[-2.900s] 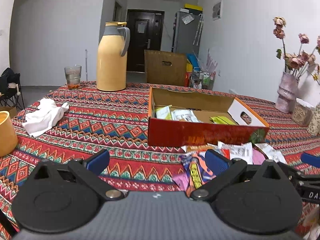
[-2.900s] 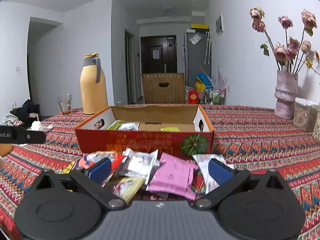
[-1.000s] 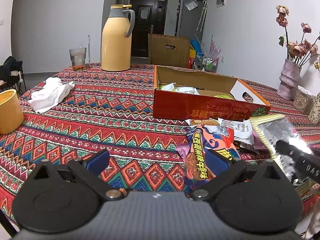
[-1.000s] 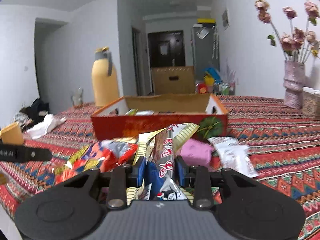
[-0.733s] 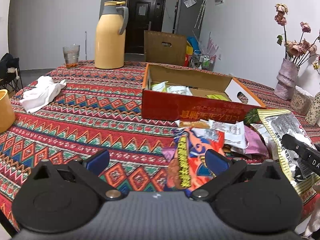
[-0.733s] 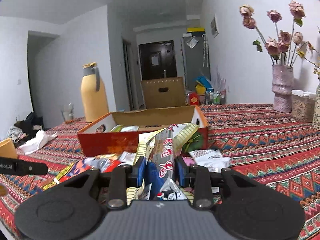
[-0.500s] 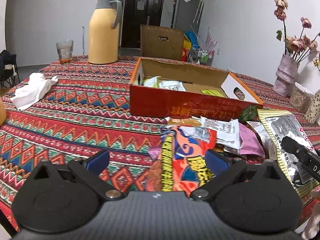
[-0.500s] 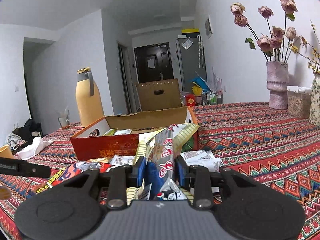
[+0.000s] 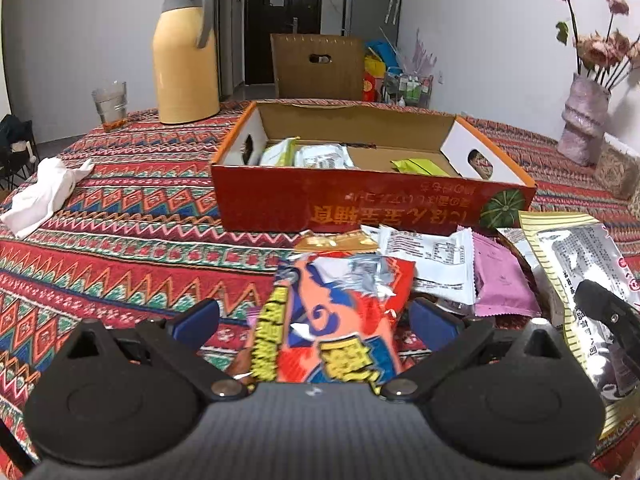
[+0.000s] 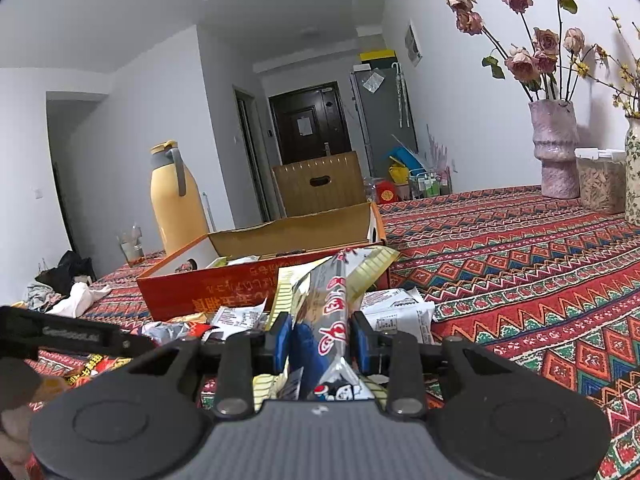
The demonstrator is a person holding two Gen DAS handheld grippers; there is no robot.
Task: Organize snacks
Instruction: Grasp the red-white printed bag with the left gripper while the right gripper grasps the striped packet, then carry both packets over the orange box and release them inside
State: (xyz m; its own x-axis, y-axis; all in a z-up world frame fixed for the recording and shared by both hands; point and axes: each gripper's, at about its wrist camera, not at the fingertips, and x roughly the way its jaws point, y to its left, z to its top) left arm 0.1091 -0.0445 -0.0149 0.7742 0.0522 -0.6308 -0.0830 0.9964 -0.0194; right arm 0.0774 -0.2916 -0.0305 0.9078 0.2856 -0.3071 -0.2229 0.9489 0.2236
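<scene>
- The red cardboard box (image 9: 372,200) sits open on the patterned tablecloth (image 9: 120,240) and holds only a few packets, so the sorting looks barely begun.
- Just in front of the box, a loose heap of snacks lies unsorted: a white packet (image 9: 428,256), a pink sachet (image 9: 500,284) and others.
- The right gripper (image 10: 320,338) is clamped narrowly on a silver and yellow-striped packet (image 10: 332,304), lifted clear of the heap and short of the box.
- The left gripper (image 9: 314,320) stands wide, an orange and blue packet (image 9: 332,320) between its pads but not pinched.
- Left to do, by this reading: drop the held packet in, then clear the heap.
</scene>
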